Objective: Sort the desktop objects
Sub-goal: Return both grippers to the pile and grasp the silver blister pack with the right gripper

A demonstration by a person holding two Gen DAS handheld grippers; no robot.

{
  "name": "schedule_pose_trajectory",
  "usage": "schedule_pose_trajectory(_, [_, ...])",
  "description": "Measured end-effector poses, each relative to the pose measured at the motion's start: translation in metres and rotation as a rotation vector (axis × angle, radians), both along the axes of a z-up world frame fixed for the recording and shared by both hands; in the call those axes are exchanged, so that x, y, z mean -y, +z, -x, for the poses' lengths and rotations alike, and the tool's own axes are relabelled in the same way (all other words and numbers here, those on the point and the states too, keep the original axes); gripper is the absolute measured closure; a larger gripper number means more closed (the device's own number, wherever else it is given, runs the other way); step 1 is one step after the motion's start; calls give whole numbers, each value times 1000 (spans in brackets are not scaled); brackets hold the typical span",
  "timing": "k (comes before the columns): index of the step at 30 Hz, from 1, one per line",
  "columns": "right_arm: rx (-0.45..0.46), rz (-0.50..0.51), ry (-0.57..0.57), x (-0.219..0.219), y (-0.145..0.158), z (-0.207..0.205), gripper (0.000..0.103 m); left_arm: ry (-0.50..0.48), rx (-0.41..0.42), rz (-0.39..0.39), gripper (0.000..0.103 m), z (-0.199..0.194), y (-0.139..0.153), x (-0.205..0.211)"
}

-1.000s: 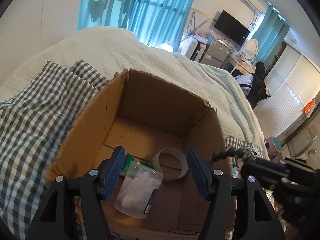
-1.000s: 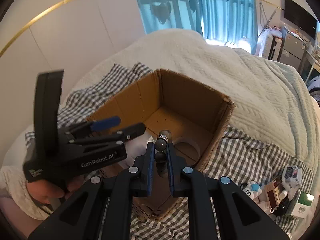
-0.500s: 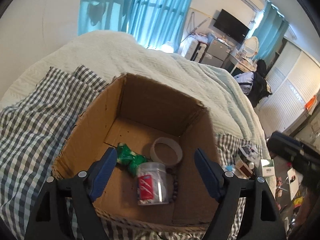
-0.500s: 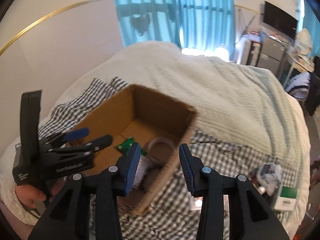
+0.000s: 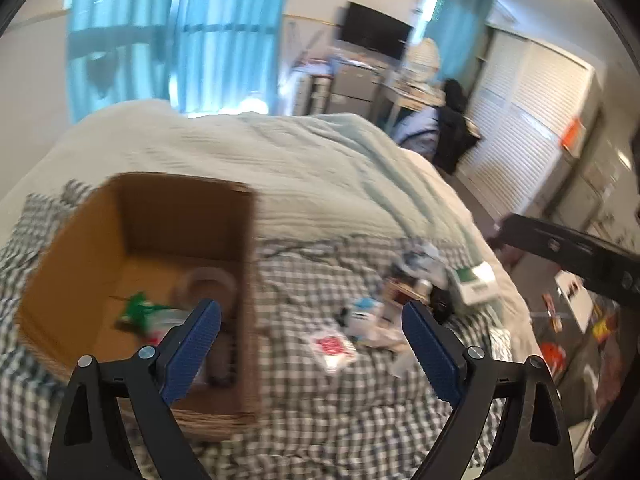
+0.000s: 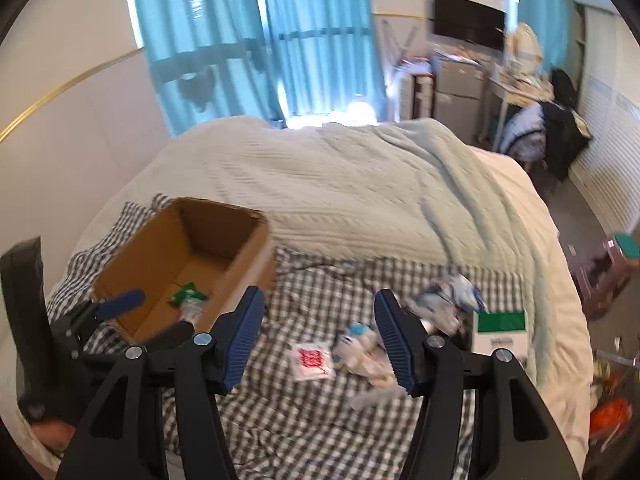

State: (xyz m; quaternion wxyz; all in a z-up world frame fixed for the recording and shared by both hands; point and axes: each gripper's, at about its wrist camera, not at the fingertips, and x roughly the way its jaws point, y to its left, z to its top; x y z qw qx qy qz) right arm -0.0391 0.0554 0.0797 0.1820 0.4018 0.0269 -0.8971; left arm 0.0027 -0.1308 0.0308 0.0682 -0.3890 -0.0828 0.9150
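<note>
Both tools, left tool [image 5: 311, 342] and right tool [image 6: 319, 334], are gaping apart and empty between picks. The right is facing the white packet [image 6: 312, 361] on the checked cloth [image 6: 320, 420]; the next move, I judge, calls for lowering over it, then carrying it to the cardboard box [image 6: 256, 252].

A: What carries everything?
B: A bed [image 6: 520, 184] under a pale knitted blanket [image 6: 340, 192] and grey-white checked cloth [image 6: 320, 412].

A: What lies on the cloth?
B: An open brown cardboard box [image 6: 256, 256], a white red-printed sachet [image 6: 312, 360], a green-and-white carton [image 6: 500, 332].
</note>
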Motion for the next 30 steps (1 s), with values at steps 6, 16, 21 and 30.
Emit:
schedule_pose_trajectory(6, [66, -4, -61, -39, -37, 9, 45, -69, 96, 4, 8, 13, -43, -53])
schedule_pose_trajectory(16, [130, -18, -240, -123, -102, 10, 45, -47, 183, 86, 8, 45, -117, -80])
schedule_pose_trajectory(21, [156, -68, -367, -172, -133, 4, 45, -25, 243, 82, 8, 63, -152, -80])
schedule_pose_trajectory(30, [277, -153, -536, -224, -194, 5, 28, -6, 276, 115, 8, 79, -180, -81])
